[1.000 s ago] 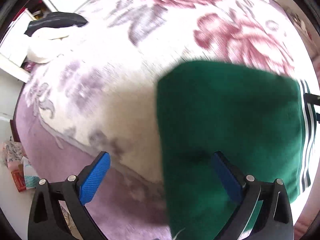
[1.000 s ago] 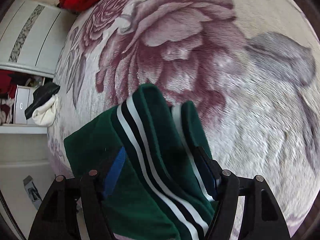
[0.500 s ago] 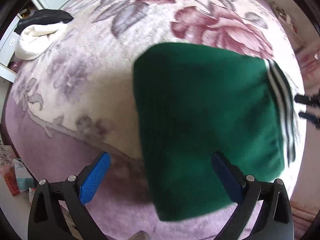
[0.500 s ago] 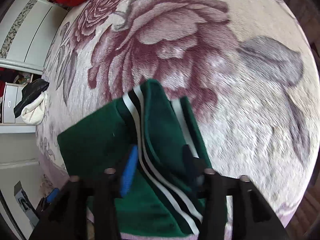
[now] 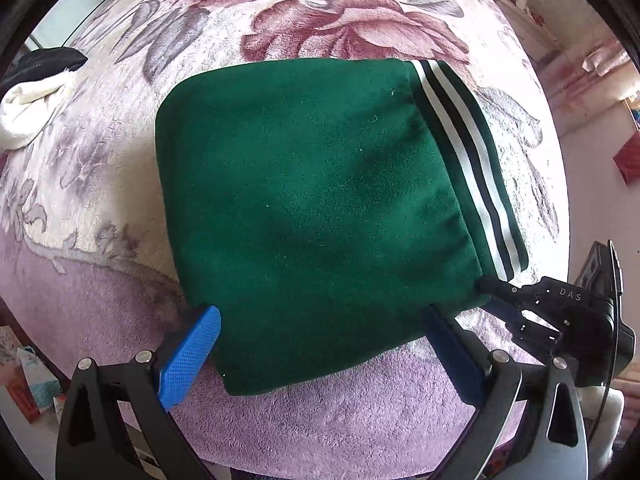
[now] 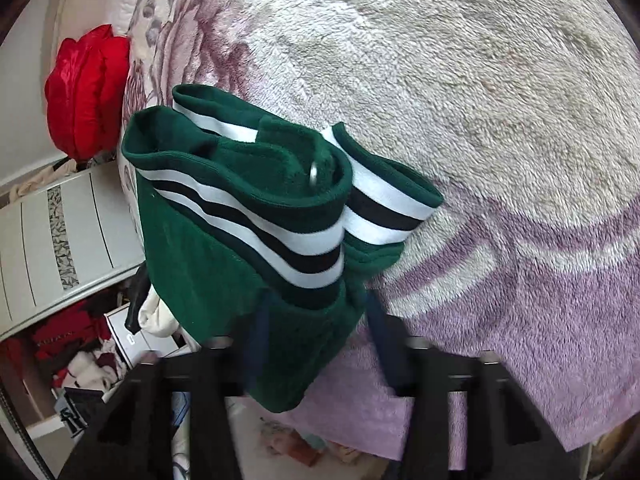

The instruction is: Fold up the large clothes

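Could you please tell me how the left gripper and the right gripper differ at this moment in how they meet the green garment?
The left gripper stands wide open over the folded green garment, its blue pads apart from the cloth; the right gripper is narrow, its jaws closing with the garment's corner between them. The left gripper looks onto the flat panel; the right gripper faces the striped hem. Both are black with blue pads, above the floral blanket.

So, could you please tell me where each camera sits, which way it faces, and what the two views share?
Left wrist: sits on the left hand-held gripper, looking steeply down at the folded green garment on the floral blanket; its own open blue-padded fingers show, and the right hand-held gripper at the garment's striped corner.
Right wrist: sits on the right hand-held gripper, looking obliquely down at the garment's striped cuffs; its own blurred fingers, closing around the fabric, show.
Shared: the garment and the blanket.
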